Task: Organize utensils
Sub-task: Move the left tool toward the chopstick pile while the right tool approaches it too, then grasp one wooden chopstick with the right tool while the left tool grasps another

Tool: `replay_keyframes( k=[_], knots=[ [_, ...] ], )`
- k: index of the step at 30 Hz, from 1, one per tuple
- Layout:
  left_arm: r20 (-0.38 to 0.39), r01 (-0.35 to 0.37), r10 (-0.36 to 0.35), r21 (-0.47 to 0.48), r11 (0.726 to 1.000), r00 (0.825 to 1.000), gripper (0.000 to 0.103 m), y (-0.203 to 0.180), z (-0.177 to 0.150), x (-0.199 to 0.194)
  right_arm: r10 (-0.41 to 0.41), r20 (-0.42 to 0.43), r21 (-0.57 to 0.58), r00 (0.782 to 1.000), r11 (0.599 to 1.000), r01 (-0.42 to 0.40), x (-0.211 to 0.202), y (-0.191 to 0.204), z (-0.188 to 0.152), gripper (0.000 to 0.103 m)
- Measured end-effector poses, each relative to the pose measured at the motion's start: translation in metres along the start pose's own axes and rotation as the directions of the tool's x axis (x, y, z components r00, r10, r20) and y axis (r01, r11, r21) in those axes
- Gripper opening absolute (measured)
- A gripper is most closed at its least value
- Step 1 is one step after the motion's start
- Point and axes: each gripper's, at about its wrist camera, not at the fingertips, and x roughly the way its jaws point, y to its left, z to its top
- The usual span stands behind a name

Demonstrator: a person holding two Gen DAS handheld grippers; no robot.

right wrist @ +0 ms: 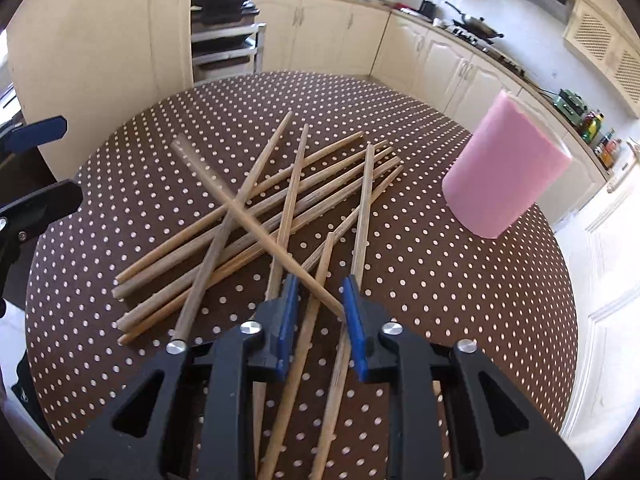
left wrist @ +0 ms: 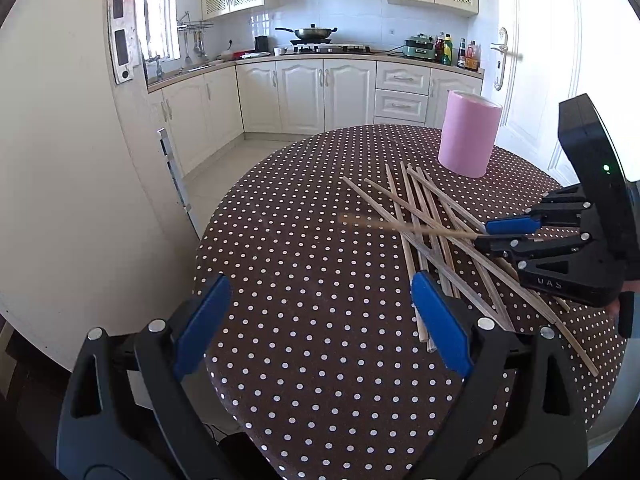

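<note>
Several wooden chopsticks (left wrist: 420,256) (right wrist: 280,200) lie crossed in a loose pile on the round table with the brown polka-dot cloth (left wrist: 300,240) (right wrist: 420,280). A pink cylindrical holder (left wrist: 470,136) (right wrist: 504,168) stands upright beyond the pile. My right gripper (left wrist: 482,235) (right wrist: 320,304) is shut on one chopstick (left wrist: 400,227) (right wrist: 240,208), pinched near its end. That stick juts out over the pile, above the others. My left gripper (left wrist: 320,320) (right wrist: 72,160) hovers open over the near side of the table, left of the pile, with nothing between its fingers.
The table's edge curves close on the left, with tiled floor below. A metal chair back (left wrist: 176,184) stands by that edge. Cream kitchen cabinets (left wrist: 304,96) run along the far wall, and a white door (left wrist: 532,60) is behind the holder.
</note>
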Motion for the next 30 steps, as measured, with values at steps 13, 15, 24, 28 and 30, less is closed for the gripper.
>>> replay_keyframes(
  k=[13, 15, 24, 28, 30],
  knots=[
    [-0.086, 0.058, -0.059, -0.016, 0.998, 0.995, 0.09, -0.009, 0.027, 0.038, 0.034, 0.09, 0.085, 0.995, 0.996, -0.042, -0.013, -0.021, 0.004, 0.005],
    [-0.122, 0.075, -0.078, -0.031, 0.997, 0.989, 0.09, -0.012, 0.036, 0.051, 0.027, 0.095, 0.11, 0.995, 0.993, -0.037, -0.015, -0.027, 0.004, 0.005],
    [-0.281, 0.04, -0.061, -0.079, 0.996, 0.958, 0.085, -0.026, 0.071, 0.116, 0.002, 0.076, 0.153, 0.997, 0.988, -0.014, -0.018, -0.051, -0.003, 0.005],
    [-0.351, 0.059, -0.099, -0.124, 0.991, 0.931, 0.065, -0.024, 0.076, 0.137, 0.016, 0.033, 0.147, 0.999, 0.989, -0.021, -0.014, -0.061, -0.01, 0.005],
    [-0.366, 0.061, -0.106, -0.13, 0.99, 0.924, 0.062, -0.025, 0.077, 0.145, 0.02, -0.003, 0.139, 1.0, 0.99, -0.019, -0.011, -0.064, -0.017, 0.005]
  ],
)
